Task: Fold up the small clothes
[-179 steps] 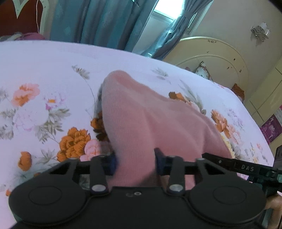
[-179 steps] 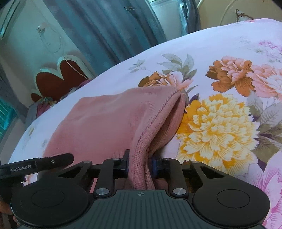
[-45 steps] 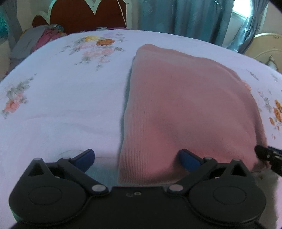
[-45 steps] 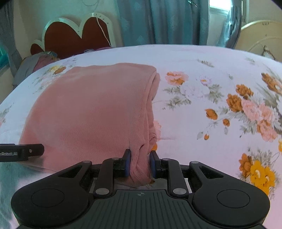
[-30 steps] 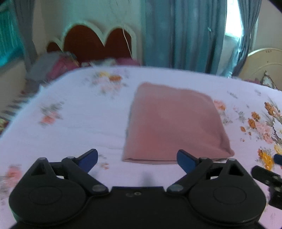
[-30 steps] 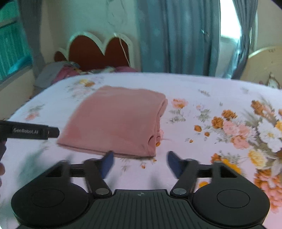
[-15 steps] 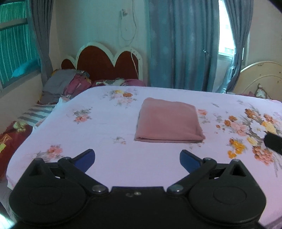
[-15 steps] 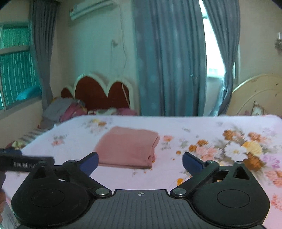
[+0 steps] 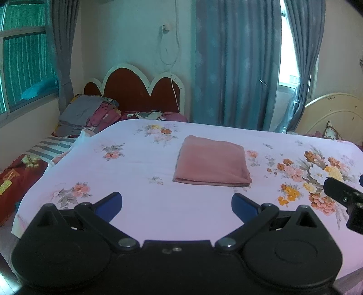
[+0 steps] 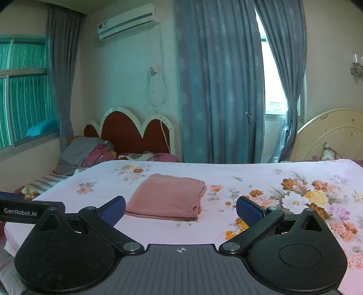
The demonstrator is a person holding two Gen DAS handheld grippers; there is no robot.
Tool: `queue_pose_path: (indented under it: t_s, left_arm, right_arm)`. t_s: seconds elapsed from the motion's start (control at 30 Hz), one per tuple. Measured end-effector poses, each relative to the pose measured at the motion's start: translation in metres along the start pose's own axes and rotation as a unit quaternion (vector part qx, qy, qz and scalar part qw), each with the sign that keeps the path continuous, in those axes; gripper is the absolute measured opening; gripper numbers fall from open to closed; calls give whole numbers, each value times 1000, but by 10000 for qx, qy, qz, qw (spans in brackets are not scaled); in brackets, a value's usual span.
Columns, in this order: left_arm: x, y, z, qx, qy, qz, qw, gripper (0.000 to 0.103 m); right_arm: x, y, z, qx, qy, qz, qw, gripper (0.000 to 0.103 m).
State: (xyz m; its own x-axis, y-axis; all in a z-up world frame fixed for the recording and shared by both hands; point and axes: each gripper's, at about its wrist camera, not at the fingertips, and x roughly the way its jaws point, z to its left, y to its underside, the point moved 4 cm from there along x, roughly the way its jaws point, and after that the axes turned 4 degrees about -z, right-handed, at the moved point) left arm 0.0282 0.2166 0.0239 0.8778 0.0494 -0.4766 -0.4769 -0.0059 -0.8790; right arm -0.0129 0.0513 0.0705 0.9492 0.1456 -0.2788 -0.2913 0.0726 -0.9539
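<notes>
Sitting flat on the floral bedsheet (image 9: 140, 199), the pink garment (image 9: 212, 161) is folded into a neat rectangle, pretty much in the middle of the bed. Both grippers are held well back from it and above the near part of the mattress, nothing in either one. The left gripper (image 9: 176, 203) has its jaws spread wide, blue pads (image 9: 109, 202) far apart, and in the left wrist view the folded piece shows up beyond the gap between them, slightly toward the right-hand pad, clearly not touching. Same deal with the right gripper (image 10: 180, 210): jaws wide open, and in the right wrist view the garment (image 10: 166, 196) lies past the fingertips, closer to the left-hand blue pad (image 10: 112, 210) than to the other one, with bare sheet showing between cloth and pads. The thicker, rolled-looking edge of the fold faces the side with the big orange and white flower print (image 10: 301, 199). Behind the bed there's a red scalloped headboard (image 9: 136, 90), a heap of bedding (image 9: 88, 113) on the left, teal curtains (image 9: 236, 68), and an air conditioner (image 10: 128, 21) up on the wall. A bit of the other tool pokes into each view's edge.
</notes>
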Motion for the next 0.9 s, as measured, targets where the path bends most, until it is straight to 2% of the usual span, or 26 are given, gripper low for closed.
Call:
queue_pose_path:
  t_s: [0.9]
  left_arm:
    - [-8,-1,2,113,-42,-145,9998,103]
  right_arm:
    - [-12,-1,-3,57,-63,-86,9999,102]
